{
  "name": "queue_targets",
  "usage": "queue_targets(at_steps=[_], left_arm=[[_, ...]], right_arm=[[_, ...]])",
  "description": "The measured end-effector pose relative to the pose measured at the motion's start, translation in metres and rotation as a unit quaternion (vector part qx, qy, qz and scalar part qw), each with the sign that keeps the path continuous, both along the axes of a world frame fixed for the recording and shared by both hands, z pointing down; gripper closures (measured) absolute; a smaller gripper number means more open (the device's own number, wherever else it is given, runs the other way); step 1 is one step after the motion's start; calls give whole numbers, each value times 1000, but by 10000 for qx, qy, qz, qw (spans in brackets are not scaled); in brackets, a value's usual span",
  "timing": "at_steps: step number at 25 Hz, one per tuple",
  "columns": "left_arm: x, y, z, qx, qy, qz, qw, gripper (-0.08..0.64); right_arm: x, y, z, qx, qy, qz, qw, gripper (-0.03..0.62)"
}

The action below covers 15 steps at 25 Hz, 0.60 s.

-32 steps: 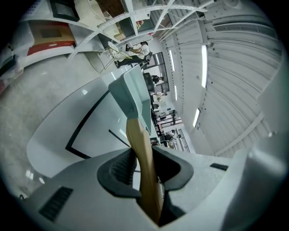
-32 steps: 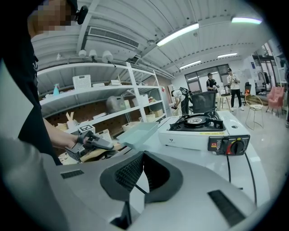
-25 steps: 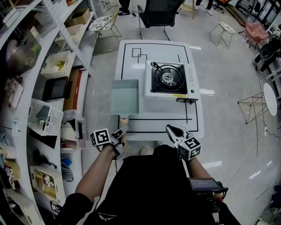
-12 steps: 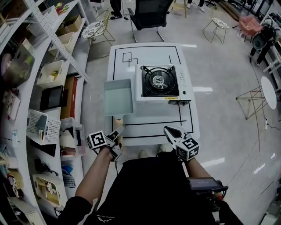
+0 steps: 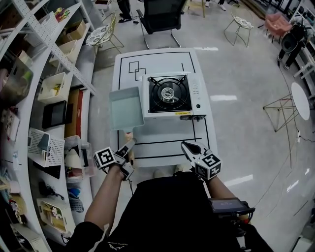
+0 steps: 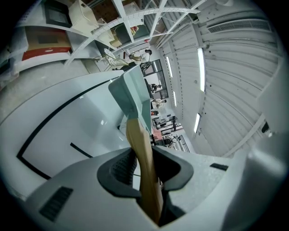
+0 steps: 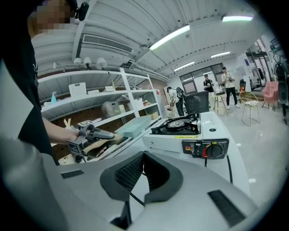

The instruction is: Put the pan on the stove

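Observation:
The pan point(image 5: 126, 108) is a pale blue-green square one with a wooden handle point(image 5: 129, 136). It is over the white table's left side, close against the left flank of the portable gas stove point(image 5: 170, 96). My left gripper point(image 5: 127, 148) is shut on the handle near the table's front edge. In the left gripper view the handle point(image 6: 137, 144) runs between the pads of my left gripper point(image 6: 143, 155) up to the pan point(image 6: 135, 97). My right gripper point(image 5: 189, 147) hovers at the table's front right, shut and empty. The right gripper view shows this gripper point(image 7: 143, 168), the stove point(image 7: 180, 126) and the pan point(image 7: 135, 125).
The white table point(image 5: 162, 142) has black lines marked on it. Shelves with bins and boxes point(image 5: 49, 123) run along the left. A black office chair point(image 5: 160, 12) stands at the table's far end, with wire chairs point(image 5: 101, 34) nearby. The stove's control knob point(image 7: 212, 150) faces its right side.
The whole scene has slid left and down in the head view. The pan, still held by my left gripper, now lies closer against the stove's left side. My right gripper stays shut.

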<state>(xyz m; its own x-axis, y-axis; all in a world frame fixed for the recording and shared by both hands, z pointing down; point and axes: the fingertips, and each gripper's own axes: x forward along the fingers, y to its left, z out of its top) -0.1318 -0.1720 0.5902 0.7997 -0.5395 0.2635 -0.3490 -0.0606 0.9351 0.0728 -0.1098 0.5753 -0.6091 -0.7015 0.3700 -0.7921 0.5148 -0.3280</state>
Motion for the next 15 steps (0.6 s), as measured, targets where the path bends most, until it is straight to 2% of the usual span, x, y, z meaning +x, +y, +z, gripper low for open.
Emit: queue_targets(at_steps=[5,9,12,15], left_arm=[[24,-13,-17,215,168,48,9996,451],[41,-20,-22,166,113,52,9998,451],[63,-27,-33,268,281,166,9991,451],[74,-32,-29,183,48,229,9996,451]], right_arm=[[16,-5,1,21,-31,-56,10000,566],[27,-11,2,28,-91,-70,9999,566],[36,-15,3,28,-105,-104,9999,566],[44,-19,2,44,-147,-79,9999,566]])
